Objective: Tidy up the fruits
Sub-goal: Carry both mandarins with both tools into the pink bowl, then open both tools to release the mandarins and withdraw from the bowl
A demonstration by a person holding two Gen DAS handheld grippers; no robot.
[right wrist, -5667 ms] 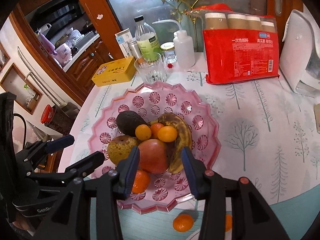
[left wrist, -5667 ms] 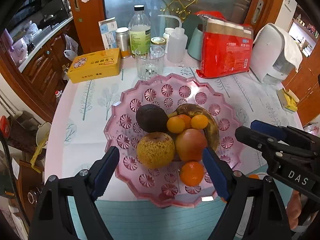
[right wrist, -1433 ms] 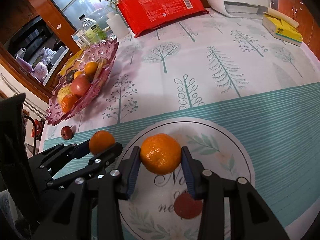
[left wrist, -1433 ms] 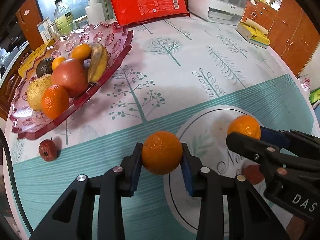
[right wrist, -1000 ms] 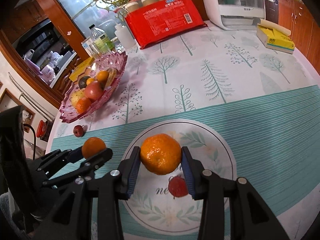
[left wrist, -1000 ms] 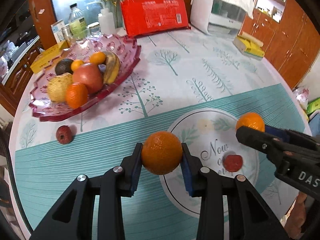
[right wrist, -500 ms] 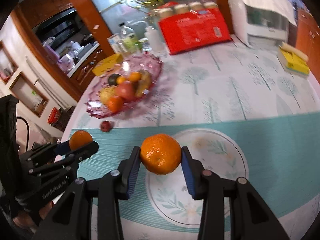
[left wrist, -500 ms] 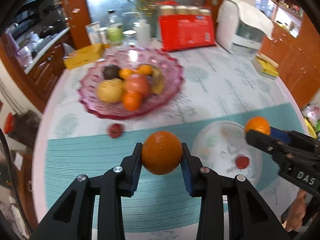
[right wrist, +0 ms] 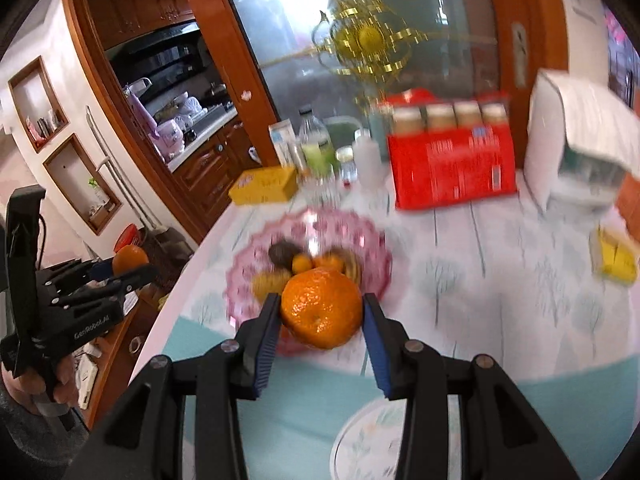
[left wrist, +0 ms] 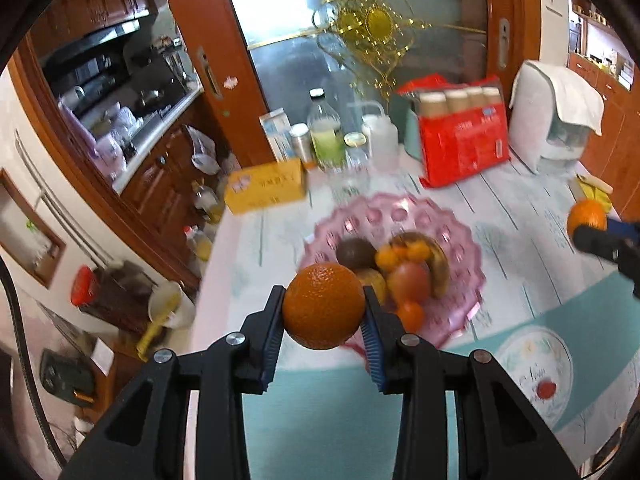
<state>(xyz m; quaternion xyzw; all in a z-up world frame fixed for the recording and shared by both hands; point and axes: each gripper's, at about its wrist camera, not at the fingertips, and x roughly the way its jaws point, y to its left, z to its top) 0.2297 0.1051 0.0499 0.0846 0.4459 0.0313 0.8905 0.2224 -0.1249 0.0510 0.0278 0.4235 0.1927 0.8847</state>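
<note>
- The left wrist view is taken from above the table's point(left wrist: 516, 216) near edge, angled down past its gripper point(left wrist: 324, 312) toward the pink bowl point(left wrist: 460, 240)
- The right wrist view is aimed likewise from further right, with the bowl point(right wrist: 376, 256) seen beyond its gripper point(right wrist: 320, 314)
- Bowl, red pack point(left wrist: 464, 148) and doorway are shared; each gripper is caught in the other view
</note>
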